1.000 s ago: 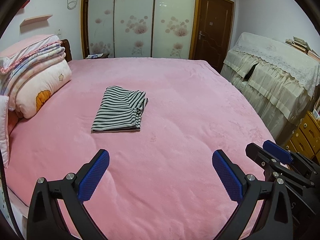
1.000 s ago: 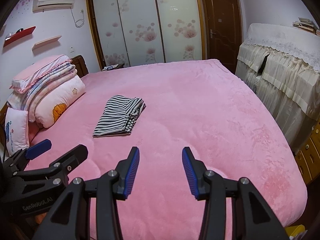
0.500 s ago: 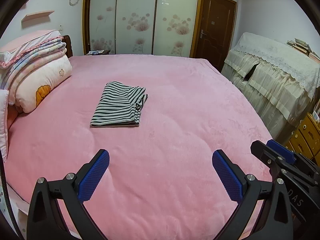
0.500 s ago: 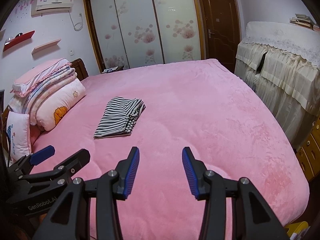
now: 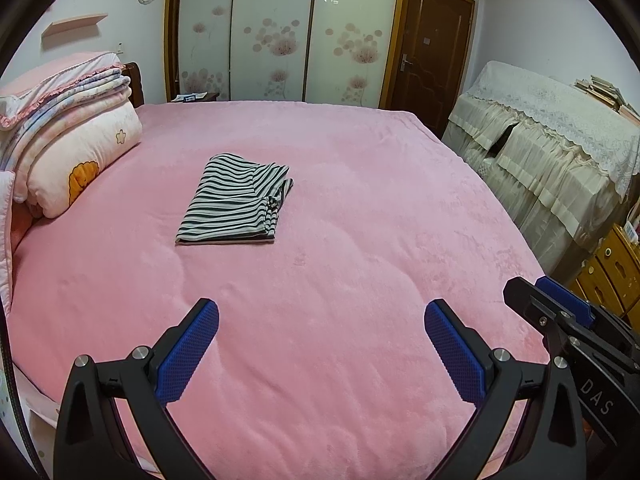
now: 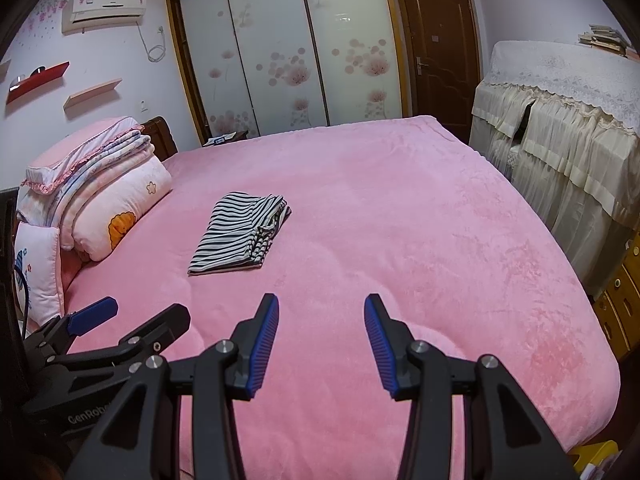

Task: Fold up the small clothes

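A black-and-white striped garment [image 5: 236, 202] [image 6: 242, 234] lies folded into a rectangle on the pink bed [image 5: 360, 240] [image 6: 400, 220], left of the middle. My left gripper [image 5: 322, 316] hovers over the near part of the bed, well short of the garment, its blue pads wide apart with nothing between them. My right gripper [image 6: 322, 312] is open too, at a narrower gap, and holds nothing. Each gripper shows at the edge of the other's view: the right gripper [image 5: 556, 304] and the left gripper [image 6: 132, 316].
Folded quilts and pillows [image 5: 68, 148] [image 6: 100, 196] are stacked at the bed's left end. A cloth-covered cabinet [image 5: 552, 136] [image 6: 560, 120] stands right of the bed, with wooden drawers [image 5: 608, 268] nearer. Wardrobe doors [image 6: 280, 52] and a brown door [image 6: 436, 48] line the far wall.
Both grippers stay over the near edge of the bed with the same gaps. The left view has tilted down slightly, so the garment sits a little higher in it. The garment has not moved.
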### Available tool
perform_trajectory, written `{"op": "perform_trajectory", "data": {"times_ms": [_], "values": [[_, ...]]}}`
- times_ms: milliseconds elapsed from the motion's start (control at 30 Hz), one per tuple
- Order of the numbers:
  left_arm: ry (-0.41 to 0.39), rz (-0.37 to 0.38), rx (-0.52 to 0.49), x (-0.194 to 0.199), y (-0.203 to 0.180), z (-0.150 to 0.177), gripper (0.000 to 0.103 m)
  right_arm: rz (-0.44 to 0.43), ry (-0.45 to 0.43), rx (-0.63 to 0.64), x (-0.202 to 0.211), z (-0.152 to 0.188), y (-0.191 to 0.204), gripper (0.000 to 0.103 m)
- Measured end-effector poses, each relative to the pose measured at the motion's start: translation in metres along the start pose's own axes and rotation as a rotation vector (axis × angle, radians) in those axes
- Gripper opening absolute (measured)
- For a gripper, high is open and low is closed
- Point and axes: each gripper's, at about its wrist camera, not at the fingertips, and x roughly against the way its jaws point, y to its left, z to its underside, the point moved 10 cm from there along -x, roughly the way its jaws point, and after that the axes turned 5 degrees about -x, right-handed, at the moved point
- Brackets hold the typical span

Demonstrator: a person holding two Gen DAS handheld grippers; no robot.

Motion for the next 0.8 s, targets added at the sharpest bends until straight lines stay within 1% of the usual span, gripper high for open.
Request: {"op": "perform_trajectory", "data": {"times_ms": [400,800], "values": [[0.006,-0.003,-0.003,-0.0005,-0.0005,0.0033,0.102,0.000,0.010,0.001,-0.0012,0.0078,-0.0034,0.045],[0.011,-0.006,-0.002,-0.0021,-0.0037,0.0047,0.102,0.000,0.011,0.001,-0.0030,0.0078,-0.0062,0.045]]}}
